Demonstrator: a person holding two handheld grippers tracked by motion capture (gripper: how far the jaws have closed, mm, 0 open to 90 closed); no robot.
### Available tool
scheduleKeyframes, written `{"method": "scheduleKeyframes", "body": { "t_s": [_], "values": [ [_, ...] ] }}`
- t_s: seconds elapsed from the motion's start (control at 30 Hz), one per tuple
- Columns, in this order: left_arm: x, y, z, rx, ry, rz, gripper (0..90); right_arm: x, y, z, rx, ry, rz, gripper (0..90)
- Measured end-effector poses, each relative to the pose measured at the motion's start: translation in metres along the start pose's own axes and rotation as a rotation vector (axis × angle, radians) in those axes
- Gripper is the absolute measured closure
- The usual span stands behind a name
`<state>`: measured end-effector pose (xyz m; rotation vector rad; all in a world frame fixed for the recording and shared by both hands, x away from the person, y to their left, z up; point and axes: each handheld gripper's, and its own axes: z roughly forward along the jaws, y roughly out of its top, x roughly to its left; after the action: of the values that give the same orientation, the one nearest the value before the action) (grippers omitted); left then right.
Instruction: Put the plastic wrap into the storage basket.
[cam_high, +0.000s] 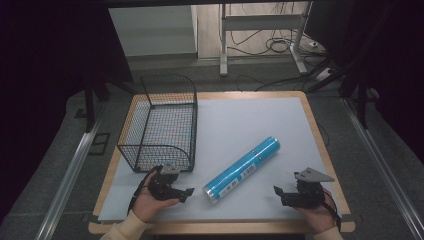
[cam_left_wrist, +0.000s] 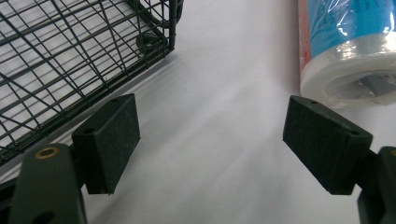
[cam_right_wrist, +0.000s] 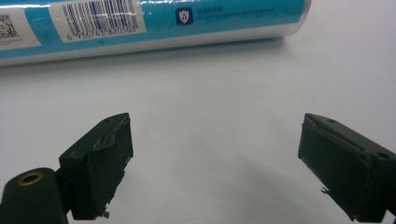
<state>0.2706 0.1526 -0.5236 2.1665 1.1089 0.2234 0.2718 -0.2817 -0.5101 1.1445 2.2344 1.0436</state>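
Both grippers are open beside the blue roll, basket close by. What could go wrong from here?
1. The blue roll lies on its side on the smooth white table, so a nudge from either open gripper may set it rolling.
2. It is long; a one-sided grasp near its end by the left gripper might let it tilt or slip.
3. The wire basket stands close to the left gripper, whose jaws could catch its mesh.
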Motion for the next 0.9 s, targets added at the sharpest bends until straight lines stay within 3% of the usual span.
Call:
{"method": "scheduleKeyframes", "body": {
  "t_s": [0.23, 0.43, 0.53, 0.7, 0.9],
  "values": [
    [0.001, 0.001, -0.001, -0.014, 0.009, -0.028, 18.9, -0.008, -0.001, -0.001, -0.001, 0.025, 0.037, 12.8],
    [-0.001, 0.002, -0.002, -0.001, 0.017, -0.002, 18.9, -0.009, 0.002, -0.002, -0.006, 0.011, 0.028, 13.9],
    [-0.004, 0.001, -0.006, -0.011, 0.019, -0.008, 18.9, -0.008, 0.001, -0.002, -0.003, 0.012, 0.043, 13.9],
    [-0.011, 0.006, -0.020, -0.028, 0.016, 0.005, 18.9, -0.004, 0.004, -0.004, -0.006, 0.006, 0.026, 14.0],
    [-0.010, 0.012, -0.031, -0.045, 0.018, 0.009, 19.5, -0.007, 0.004, -0.004, -0.006, 0.006, 0.037, 14.5]
  ]
}}
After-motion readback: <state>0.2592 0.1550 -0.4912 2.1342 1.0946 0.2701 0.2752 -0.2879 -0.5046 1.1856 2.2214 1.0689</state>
